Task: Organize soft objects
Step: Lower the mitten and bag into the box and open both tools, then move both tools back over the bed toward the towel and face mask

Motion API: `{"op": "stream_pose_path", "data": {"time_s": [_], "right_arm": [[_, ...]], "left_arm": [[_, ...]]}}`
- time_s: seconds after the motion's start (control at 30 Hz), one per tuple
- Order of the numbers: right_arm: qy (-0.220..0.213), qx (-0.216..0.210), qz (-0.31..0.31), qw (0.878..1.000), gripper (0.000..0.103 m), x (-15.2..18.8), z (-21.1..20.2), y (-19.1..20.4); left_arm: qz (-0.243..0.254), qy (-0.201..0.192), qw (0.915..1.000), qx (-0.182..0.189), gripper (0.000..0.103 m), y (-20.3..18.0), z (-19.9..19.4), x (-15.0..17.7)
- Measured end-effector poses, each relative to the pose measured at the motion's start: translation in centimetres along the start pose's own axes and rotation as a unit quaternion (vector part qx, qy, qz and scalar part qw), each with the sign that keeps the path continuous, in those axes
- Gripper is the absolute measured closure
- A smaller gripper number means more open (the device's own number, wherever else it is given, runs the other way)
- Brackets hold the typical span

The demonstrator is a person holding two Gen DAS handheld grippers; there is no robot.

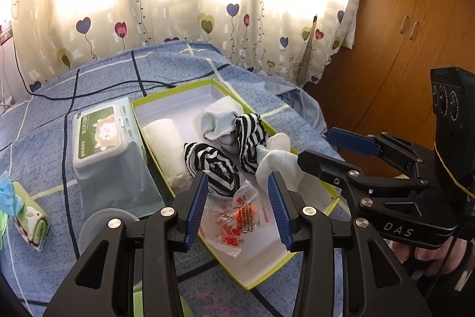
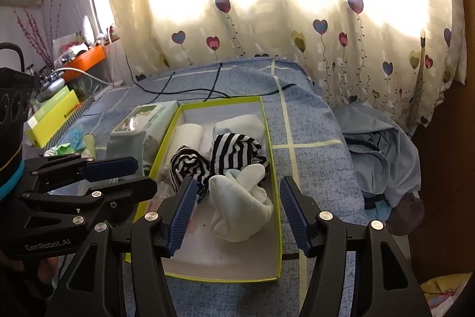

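Both grippers hover over the box (image 1: 261,281), nothing held.

Left gripper (image 1: 237,207): lower centre of the left wrist view, jaws apart, pads clear of everything. Between them, lower down in the box, a clear plastic bag (image 1: 237,223) with orange-red contents; can't tell what's inside, too crumpled.

Right gripper (image 2: 237,213): lower centre of the right wrist view, jaws spread, no contact. White sock (image 2: 237,204) lies in the gap below, loose on the box floor. In the left wrist view the same gripper enters from the right edge, one finger just over the sock's edge.

Box: shallow, white inside, lime-green rim, on the blue checked bedspread (image 1: 44,138), centre of both frames. Contents:
- 2 black-and-white striped socks (image 1: 213,165), mid-box, touching each other and the white sock
- pale blue sock (image 1: 218,121) toward the far end, touching 1 striped piece
- white rolled towel (image 1: 166,150) along the left wall

Outside the box:
- wet-wipe pack (image 1: 101,135) just beside its left wall, label up
- small folded cloth (image 1: 32,225) at far left, green and white print
- black cable (image 1: 98,88) across the bedspread behind the box
- pale blue garment (image 2: 383,150) heaped at right in the right wrist view

Heart-print curtain (image 2: 267,34) fills the top of both frames, heavily backlit.
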State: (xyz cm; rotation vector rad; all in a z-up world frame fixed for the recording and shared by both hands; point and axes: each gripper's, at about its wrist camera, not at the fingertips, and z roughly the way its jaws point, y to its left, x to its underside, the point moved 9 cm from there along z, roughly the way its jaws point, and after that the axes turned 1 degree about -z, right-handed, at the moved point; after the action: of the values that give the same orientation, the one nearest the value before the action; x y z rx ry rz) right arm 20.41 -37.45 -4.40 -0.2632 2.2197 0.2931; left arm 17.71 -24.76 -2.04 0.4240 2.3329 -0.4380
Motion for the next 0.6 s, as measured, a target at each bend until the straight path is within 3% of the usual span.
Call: {"op": "stream_pose_path", "data": {"time_s": [0.6], "right_arm": [[-0.019, 0.015, -0.011, 1.0, 0.044, -0.9, -3.0, 2.1]], "left_arm": [[-0.015, -0.039, 0.9991, 0.011, 0.059, 1.1, -4.1, -0.2]]}}
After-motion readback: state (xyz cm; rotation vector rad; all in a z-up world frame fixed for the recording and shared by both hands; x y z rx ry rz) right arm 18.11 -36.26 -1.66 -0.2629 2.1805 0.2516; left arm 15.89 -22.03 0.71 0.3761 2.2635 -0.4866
